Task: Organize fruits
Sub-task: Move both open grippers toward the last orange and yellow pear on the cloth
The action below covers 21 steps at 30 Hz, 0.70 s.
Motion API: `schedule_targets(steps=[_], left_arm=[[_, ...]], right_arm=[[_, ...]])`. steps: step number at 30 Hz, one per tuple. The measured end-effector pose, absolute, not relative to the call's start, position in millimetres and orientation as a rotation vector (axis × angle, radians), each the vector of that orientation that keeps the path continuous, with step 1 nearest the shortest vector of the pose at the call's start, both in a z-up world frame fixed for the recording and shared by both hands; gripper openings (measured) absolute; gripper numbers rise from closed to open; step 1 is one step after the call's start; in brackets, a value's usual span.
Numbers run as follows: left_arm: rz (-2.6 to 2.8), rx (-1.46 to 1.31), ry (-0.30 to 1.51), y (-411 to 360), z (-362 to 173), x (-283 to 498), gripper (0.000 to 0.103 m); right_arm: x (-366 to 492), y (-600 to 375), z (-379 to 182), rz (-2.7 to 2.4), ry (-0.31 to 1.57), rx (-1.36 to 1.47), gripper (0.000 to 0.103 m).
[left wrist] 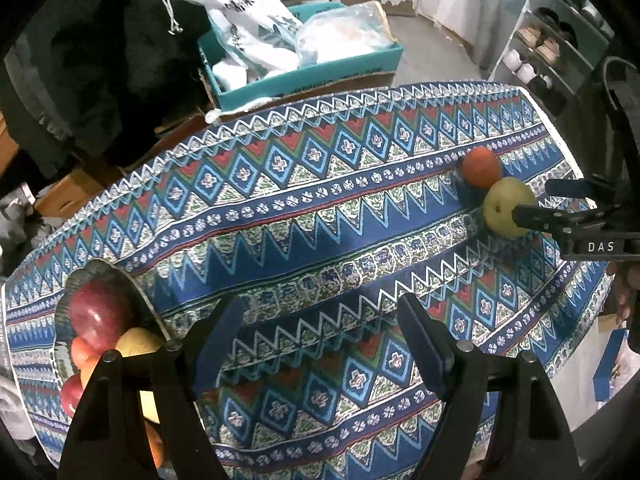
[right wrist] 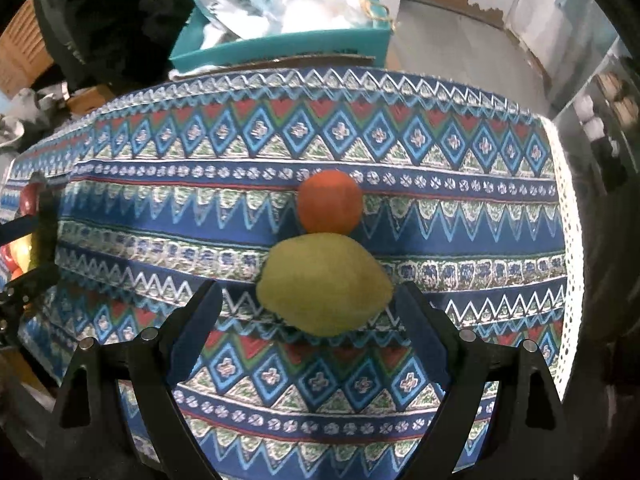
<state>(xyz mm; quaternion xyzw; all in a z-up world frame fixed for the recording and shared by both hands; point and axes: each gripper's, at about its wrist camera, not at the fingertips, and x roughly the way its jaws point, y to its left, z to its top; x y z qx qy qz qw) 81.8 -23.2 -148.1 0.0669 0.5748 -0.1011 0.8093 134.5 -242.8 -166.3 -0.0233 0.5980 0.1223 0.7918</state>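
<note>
A yellow-green fruit (right wrist: 324, 284) lies on the patterned tablecloth with an orange fruit (right wrist: 330, 201) just behind it, touching it. My right gripper (right wrist: 316, 304) is open, its fingers either side of the green fruit and not closed on it. In the left wrist view the green fruit (left wrist: 505, 206) and orange fruit (left wrist: 481, 166) sit at the right, with the right gripper (left wrist: 532, 202) at the green fruit. My left gripper (left wrist: 320, 316) is open and empty. A grey plate (left wrist: 100, 270) at the left holds a red apple (left wrist: 96, 312), a yellow fruit (left wrist: 138, 342) and other fruits.
The tablecloth (left wrist: 312, 216) covers the whole table. Behind its far edge stands a teal box (left wrist: 312, 76) with white bags. Dark clothing (left wrist: 100, 60) hangs at the back left. A shoe shelf (left wrist: 548, 48) stands at the back right.
</note>
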Motion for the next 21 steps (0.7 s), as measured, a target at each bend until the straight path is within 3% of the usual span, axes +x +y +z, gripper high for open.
schedule_targets(steps=[13,21], left_arm=[[-0.215,0.116,1.286,-31.6,-177.3,102.0,0.081],[-0.238,0.128,1.288,-48.7,-180.5,107.9,0.081]], right_arm=[[145.9,-251.3,-213.4,0.276,1.364,0.031,0.088],[137.5,-254.9,-213.8,0.300,1.331,0.042,0.087]])
